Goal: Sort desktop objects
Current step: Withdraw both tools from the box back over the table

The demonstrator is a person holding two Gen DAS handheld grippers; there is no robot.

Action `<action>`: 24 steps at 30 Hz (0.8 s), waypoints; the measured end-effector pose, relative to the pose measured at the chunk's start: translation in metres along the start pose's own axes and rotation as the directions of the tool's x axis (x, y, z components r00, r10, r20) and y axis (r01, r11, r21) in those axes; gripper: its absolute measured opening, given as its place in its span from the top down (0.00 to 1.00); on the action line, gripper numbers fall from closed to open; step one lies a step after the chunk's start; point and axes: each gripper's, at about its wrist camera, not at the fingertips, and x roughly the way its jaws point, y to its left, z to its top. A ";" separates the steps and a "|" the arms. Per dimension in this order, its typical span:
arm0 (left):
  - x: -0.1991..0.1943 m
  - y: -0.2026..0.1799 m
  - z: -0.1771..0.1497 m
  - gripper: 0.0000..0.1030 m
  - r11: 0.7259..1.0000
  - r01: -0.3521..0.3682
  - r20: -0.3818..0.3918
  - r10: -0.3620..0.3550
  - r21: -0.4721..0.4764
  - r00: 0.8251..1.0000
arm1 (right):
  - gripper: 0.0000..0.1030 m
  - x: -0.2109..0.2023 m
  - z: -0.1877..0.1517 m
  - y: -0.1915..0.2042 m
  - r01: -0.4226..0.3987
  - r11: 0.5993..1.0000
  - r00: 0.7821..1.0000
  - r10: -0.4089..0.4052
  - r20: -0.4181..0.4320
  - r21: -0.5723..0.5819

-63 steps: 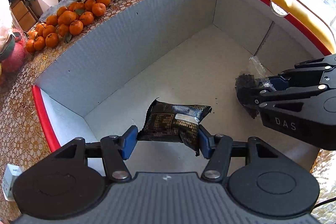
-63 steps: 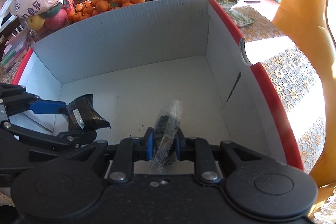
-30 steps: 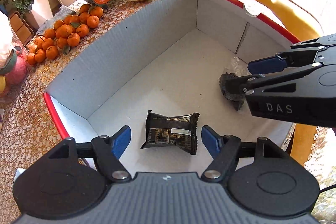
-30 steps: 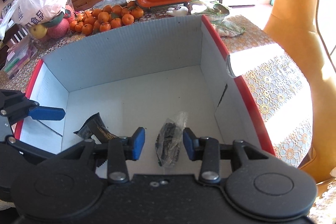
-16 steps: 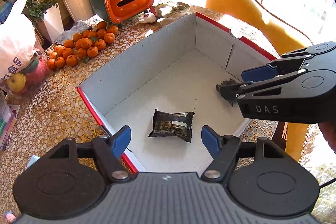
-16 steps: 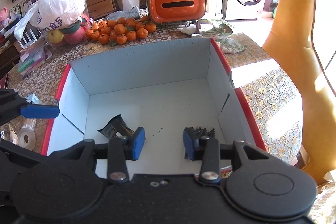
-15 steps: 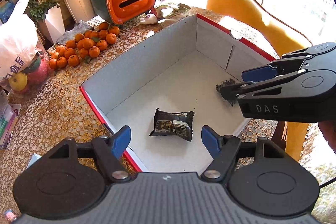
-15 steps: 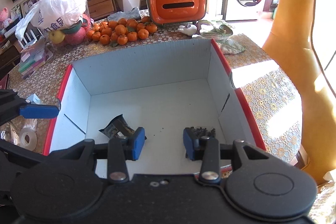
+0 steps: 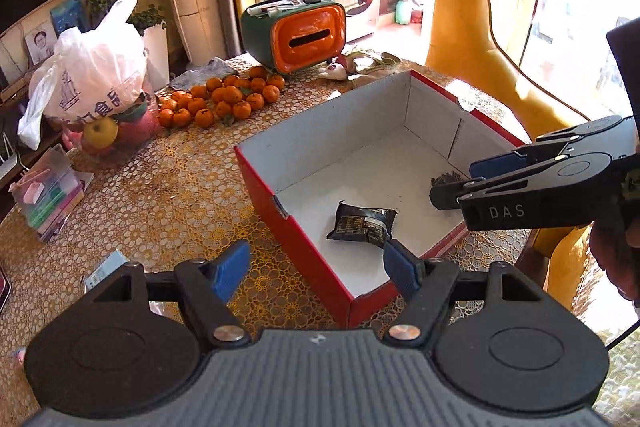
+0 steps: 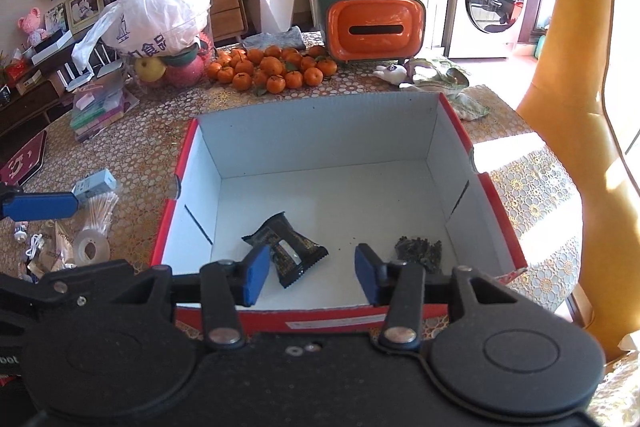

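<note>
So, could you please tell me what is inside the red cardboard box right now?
Inside the red box lie a dark snack packet and a clear bag of dark bits, apart on the white floor. The near strip of floor is hidden by the tongs.

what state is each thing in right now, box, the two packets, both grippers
red box: open-topped, on the table
black snack packet: lying flat on the box floor, released
clear bag of dark bits: lying in the box by its right wall
left gripper: open, empty
right gripper: jaws opening, nothing between them
</note>
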 end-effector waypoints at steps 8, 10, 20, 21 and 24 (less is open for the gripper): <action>-0.034 0.018 -0.031 0.29 0.998 -0.038 0.040 0.041 -0.056 0.998 | 0.54 -0.011 -0.008 0.025 -0.024 0.999 1.000 0.024 0.005 -0.037; -0.041 0.021 -0.039 0.29 0.997 -0.034 0.046 0.037 -0.069 0.998 | 0.54 -0.014 -0.011 0.031 -0.031 0.999 0.999 0.031 0.005 -0.044; -0.079 0.033 -0.073 0.29 0.993 -0.058 0.099 0.068 -0.106 0.993 | 0.52 -0.026 -0.024 0.068 -0.069 0.995 0.997 0.071 0.025 -0.075; -0.082 0.035 -0.076 0.29 0.992 -0.058 0.103 0.070 -0.112 0.992 | 0.52 -0.026 -0.026 0.073 -0.072 0.994 0.997 0.074 0.025 -0.082; -0.089 0.042 -0.086 0.29 0.989 -0.064 0.107 0.079 -0.133 0.991 | 0.51 -0.026 -0.031 0.086 -0.083 0.992 0.996 0.085 0.020 -0.097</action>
